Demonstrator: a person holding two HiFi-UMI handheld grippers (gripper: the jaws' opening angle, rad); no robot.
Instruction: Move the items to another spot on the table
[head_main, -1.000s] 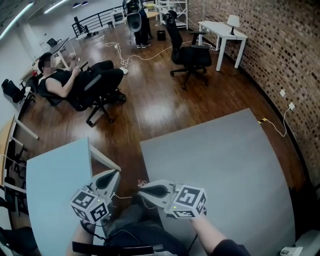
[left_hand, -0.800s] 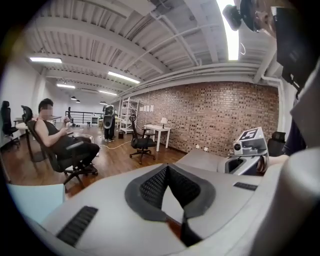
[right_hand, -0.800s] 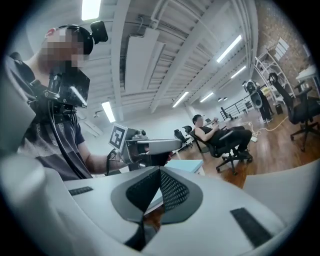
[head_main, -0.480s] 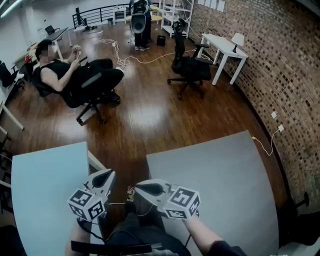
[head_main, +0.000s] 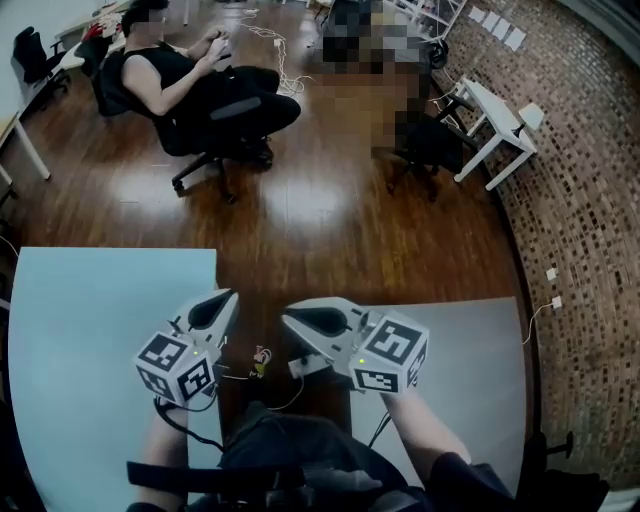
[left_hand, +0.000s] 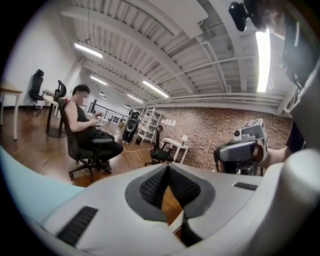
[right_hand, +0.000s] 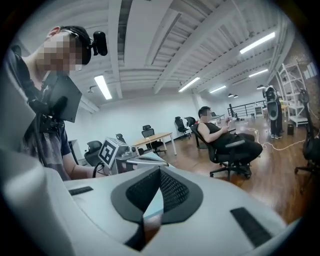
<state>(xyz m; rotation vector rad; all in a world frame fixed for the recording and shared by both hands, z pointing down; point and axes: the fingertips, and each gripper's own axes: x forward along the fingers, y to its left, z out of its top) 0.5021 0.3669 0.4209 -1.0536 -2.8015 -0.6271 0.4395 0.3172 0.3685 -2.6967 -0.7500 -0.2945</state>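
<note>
- Left tool (head_main: 221, 301) sits at 7 o'clock in the head view; its jaws are pressed right together, dark pads meeting, nothing between them
- Right tool (head_main: 292, 320) is just beside it at 6 o'clock; jaws closed tight too, and empty
- The two tips lean in toward each other, near but apart; both hang over the strip of wooden floor (head_main: 300, 220) between two benches
- Light blue bench (head_main: 90, 310) lies at 8 o'clock; grey bench (head_main: 470, 350) at 4 o'clock
- The items to move: I cannot tell where they lie; neither tool carries one
- Between the tools, down on the floor, there's a small colourful bit (head_main: 262, 357) on a thin cable; too small to tell what it is
- Seated person (head_main: 185, 80) in a black office chair at 11 o'clock; white bench (head_main: 495, 120) at 2 o'clock by the brick wall (head_main: 590, 170)
</note>
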